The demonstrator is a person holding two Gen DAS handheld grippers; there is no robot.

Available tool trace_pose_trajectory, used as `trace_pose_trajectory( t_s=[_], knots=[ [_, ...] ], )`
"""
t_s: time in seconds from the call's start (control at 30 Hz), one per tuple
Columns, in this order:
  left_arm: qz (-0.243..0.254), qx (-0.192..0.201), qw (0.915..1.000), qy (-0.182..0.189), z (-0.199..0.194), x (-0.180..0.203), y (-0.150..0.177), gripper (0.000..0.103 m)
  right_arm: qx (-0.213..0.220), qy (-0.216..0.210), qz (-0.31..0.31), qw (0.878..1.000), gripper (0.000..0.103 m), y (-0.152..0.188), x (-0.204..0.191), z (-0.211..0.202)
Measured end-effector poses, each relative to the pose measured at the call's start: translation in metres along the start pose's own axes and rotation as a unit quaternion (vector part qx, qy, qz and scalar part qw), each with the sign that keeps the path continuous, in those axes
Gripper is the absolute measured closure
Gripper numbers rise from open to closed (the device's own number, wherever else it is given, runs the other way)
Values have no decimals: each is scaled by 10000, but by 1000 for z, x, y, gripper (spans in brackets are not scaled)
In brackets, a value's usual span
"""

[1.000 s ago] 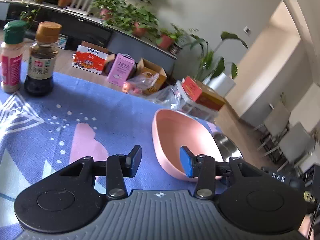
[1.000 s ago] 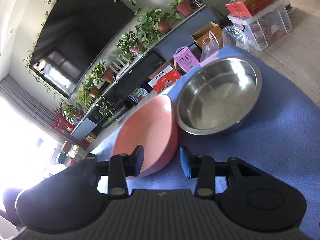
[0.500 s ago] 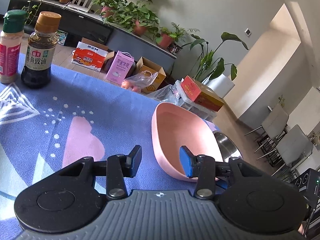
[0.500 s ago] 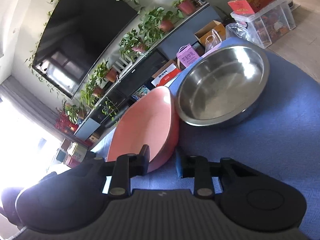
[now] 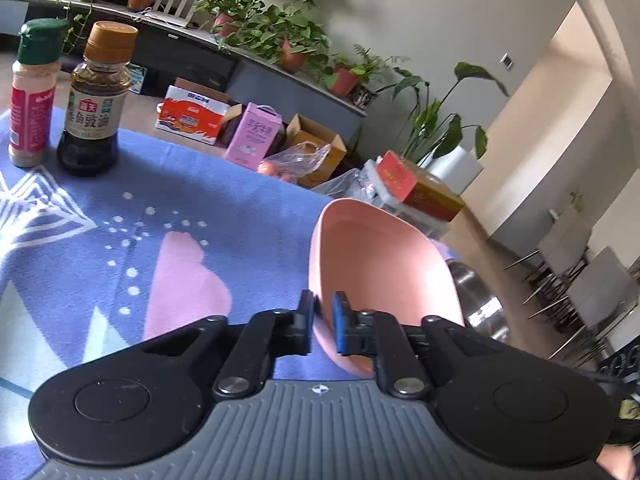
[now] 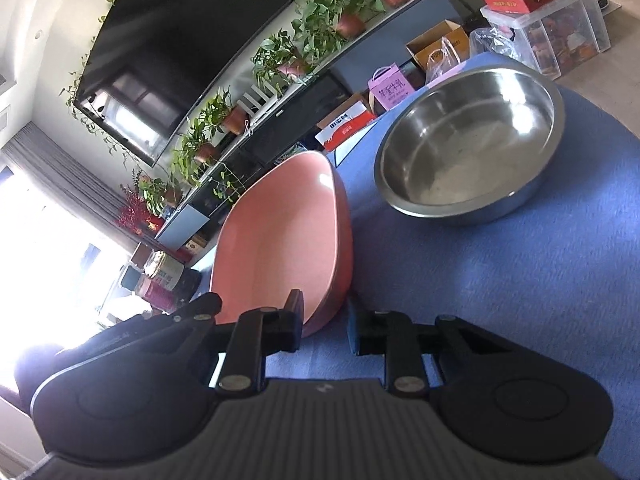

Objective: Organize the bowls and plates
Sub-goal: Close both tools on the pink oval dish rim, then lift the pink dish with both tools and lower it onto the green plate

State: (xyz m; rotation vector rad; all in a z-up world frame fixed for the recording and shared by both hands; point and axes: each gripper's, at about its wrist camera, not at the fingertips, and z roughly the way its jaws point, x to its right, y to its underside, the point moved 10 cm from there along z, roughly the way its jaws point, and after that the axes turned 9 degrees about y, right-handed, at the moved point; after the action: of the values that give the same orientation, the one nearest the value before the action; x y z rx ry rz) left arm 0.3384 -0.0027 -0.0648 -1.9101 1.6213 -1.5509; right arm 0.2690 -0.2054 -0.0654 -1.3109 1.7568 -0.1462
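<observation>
left wrist view showed the left gripper clamped on the near rim of the pink bowl, just ahead. right gripper was closing around its opposite rim, pads not yet pressing. best lifted level toward the steel bowl beyond.

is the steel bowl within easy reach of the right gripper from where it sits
Probably yes: the steel bowl sits ahead on bare cloth, but the right gripper, jaws closing, straddles the pink bowl's rim.
</observation>
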Motion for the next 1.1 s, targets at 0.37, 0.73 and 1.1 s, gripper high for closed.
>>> trace_pose_trajectory(
  t_s=[0.37, 0.73, 1.1],
  knots=[
    [180, -40, 9998, -110, -1, 0, 3, 95, 652, 328, -140, 9972, 50, -14, 4, -6],
    [367, -38, 9993, -23, -11, 10, -3, 95, 522, 266, -177, 9981, 66, -11, 2, -3],
    [565, 111, 9982, 146, -40, 30, -9, 94, 654, 211, -334, 9971, 66, -11, -13, -28]
  ],
)
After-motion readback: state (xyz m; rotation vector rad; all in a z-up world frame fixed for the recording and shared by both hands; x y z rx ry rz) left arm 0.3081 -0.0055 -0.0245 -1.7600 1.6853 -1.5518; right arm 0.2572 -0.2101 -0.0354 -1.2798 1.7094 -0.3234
